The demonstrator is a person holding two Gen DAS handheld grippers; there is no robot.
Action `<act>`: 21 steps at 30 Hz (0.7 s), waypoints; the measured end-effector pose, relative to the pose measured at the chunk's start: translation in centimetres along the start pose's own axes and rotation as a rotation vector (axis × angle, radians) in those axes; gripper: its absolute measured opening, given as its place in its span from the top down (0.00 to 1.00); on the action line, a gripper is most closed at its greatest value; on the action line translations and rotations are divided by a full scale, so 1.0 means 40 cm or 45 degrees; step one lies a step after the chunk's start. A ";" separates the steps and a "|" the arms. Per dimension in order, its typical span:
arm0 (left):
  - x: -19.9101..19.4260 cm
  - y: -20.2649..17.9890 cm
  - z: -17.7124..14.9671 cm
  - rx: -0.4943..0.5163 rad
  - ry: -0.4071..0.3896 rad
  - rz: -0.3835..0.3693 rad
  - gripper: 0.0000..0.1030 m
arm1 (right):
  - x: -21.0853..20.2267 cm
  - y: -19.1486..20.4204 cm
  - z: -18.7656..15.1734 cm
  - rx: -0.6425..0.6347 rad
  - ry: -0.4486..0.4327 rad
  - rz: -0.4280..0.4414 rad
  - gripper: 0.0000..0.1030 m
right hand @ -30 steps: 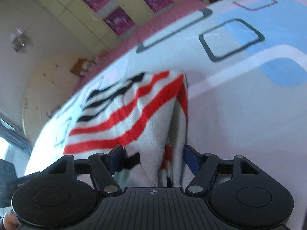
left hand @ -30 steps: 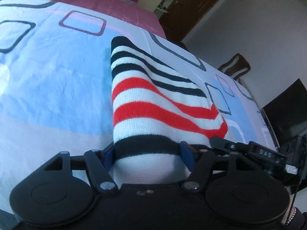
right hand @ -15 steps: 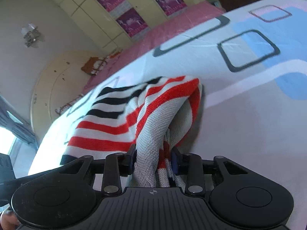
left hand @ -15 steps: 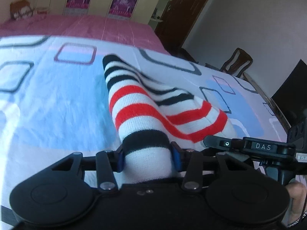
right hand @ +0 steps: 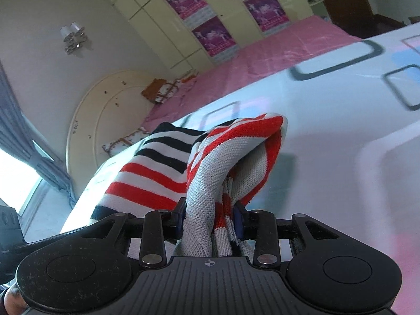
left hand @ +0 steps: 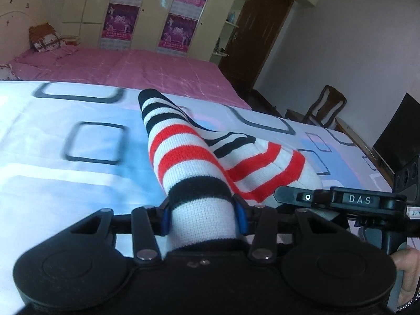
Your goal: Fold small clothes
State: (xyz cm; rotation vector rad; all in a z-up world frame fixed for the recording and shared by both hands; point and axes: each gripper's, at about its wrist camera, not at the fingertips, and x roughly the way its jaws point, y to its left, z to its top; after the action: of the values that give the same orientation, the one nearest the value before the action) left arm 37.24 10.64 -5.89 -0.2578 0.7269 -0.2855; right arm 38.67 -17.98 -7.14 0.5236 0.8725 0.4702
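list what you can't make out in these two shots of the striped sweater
- Left wrist view: the end of the striped sweater inside the left claw is hidden by the claw body.
- Right wrist view: the bunched end in the right claw is hidden the same way, and the sweater's far edge lies behind its raised fold.
- Both views: the sweater's full shape and sleeves cannot be told.
- The bedsheet pattern is blurred.

Pink bed (left hand: 147, 68); wooden chair (left hand: 324, 110); posters (right hand: 210, 36)

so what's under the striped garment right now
The patterned bedsheet lies under the striped garment, which both grippers hold up at one end. Whatever sits directly beneath its folds is hidden.
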 end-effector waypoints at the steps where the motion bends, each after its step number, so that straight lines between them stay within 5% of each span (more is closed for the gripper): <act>1: -0.018 0.041 0.004 -0.003 0.000 -0.001 0.57 | 0.025 0.037 -0.014 0.003 -0.004 -0.001 0.66; 11: -0.126 0.376 0.029 -0.022 -0.009 0.078 0.57 | 0.319 0.322 -0.124 -0.031 0.036 0.039 0.66; 21: -0.111 0.518 -0.026 -0.059 0.017 0.142 0.55 | 0.461 0.367 -0.190 -0.071 0.103 -0.014 0.66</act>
State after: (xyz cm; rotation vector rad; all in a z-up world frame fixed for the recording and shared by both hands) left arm 36.81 31.30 -10.70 -0.2581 0.7593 -0.1646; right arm 40.28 5.98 -13.21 0.4510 0.9366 0.5073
